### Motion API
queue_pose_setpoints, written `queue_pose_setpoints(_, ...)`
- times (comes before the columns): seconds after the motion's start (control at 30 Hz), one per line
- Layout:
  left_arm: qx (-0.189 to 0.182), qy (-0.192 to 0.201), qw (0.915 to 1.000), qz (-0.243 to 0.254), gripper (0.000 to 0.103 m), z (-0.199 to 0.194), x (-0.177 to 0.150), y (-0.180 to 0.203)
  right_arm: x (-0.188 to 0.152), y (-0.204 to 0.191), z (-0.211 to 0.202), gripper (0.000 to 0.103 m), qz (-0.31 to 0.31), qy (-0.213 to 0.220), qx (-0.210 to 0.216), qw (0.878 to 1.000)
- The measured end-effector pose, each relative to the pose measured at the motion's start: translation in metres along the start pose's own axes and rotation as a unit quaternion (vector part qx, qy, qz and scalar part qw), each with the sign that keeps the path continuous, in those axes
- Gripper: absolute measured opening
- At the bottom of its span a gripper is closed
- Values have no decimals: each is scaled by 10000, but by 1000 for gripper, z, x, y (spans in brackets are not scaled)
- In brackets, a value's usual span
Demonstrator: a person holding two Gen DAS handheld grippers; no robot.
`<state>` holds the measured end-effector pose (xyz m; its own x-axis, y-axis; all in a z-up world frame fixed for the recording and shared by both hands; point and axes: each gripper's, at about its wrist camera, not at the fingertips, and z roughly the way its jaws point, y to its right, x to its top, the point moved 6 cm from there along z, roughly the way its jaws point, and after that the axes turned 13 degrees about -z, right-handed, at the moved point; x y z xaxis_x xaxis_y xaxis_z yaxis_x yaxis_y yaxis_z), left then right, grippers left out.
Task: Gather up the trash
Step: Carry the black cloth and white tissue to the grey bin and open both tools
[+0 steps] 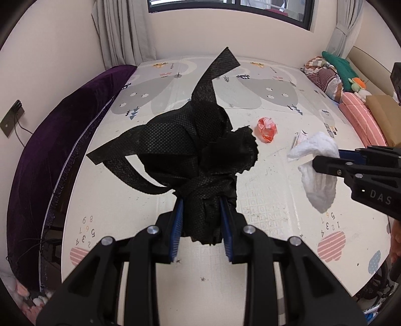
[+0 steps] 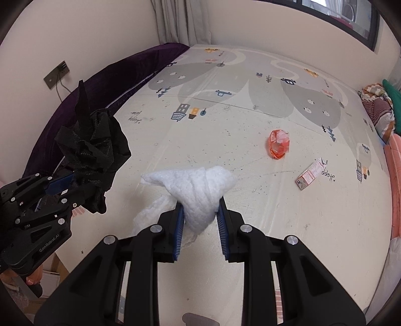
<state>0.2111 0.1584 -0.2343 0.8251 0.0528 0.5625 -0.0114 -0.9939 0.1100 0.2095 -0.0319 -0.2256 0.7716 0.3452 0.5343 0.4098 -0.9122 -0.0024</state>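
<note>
Left gripper (image 1: 203,225) clamped on a crumpled black non-woven bag (image 1: 200,150); blue pads pressed against both sides of the bunched fabric; the bag's strap ends stick up and out to the left, clear of the play mat (image 1: 155,205); same bag seen from the right wrist view (image 2: 95,153), held above the mat's left edge beside the purple cushion (image 2: 105,80).

Right gripper (image 2: 199,220) clamped on a white tissue wad (image 2: 198,190); pads squeeze its lower part, loose folds spill above and to the left of the fingers; the wad hangs off the mat; in the left wrist view it shows at the right (image 1: 318,170), gripped by the black fingers (image 1: 333,168).

On the mat, 2 pieces of trash lie loose: a crumpled orange-red wrapper (image 2: 278,144) toward the middle-right, also seen at (image 1: 267,129); a small pink-and-white carton (image 2: 310,174) lying flat, nearer the mat's right edge, apart from the wrapper; in the left wrist view only a corner of it (image 1: 299,138) peeks from behind the tissue.

Far edge of the mat meets the wall under a window (image 1: 230,7) with curtains (image 1: 122,30); right edge lined with striped bedding (image 1: 325,77) and a pink striped cushion (image 1: 361,117).
</note>
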Motion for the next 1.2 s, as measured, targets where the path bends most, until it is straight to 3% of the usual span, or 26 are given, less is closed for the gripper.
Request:
queue_pose_setpoints(0.27, 536, 259, 9941, -903, 28, -76, -36, -19, 0, -43, -54, 23, -978, 320, 498, 9934)
queue_pose_setpoints(0.4, 973, 332, 9846, -1413, 28, -114, -71, -31, -4, -75, -75, 23, -1573, 486, 866, 9826)
queue_pose_setpoints(0.5, 1403, 391, 9723, -1826, 28, -144, -102, -42, -10, -107, -87, 23, -2047, 600, 1207, 9695)
queue_pose_setpoints(0.67, 2086, 440, 9411, -2623, 29, -193, -163, -66, -27, -169, -104, 23, -2811, 682, 1781, 9405)
queue_pose_setpoints(0.87, 2780, 491, 8932, -3501, 29, -257, -239, -100, -53, -257, -120, 23, -3699, 653, 2452, 8937)
queue_pose_setpoints(1.0, 3073, 555, 8627, -3979, 29, -293, -288, -123, -70, -319, -136, 23, -4189, 659, 2803, 8612)
queue_pose_setpoints(1.1, 3215, 575, 8438, -4257, 29, -317, -325, -136, -88, -367, -152, 23, -4529, 676, 3008, 8366)
queue_pose_setpoints(1.2, 3304, 540, 8259, -4536, 29, -338, -361, -149, -107, -412, -165, 24, -4760, 624, 3132, 8194)
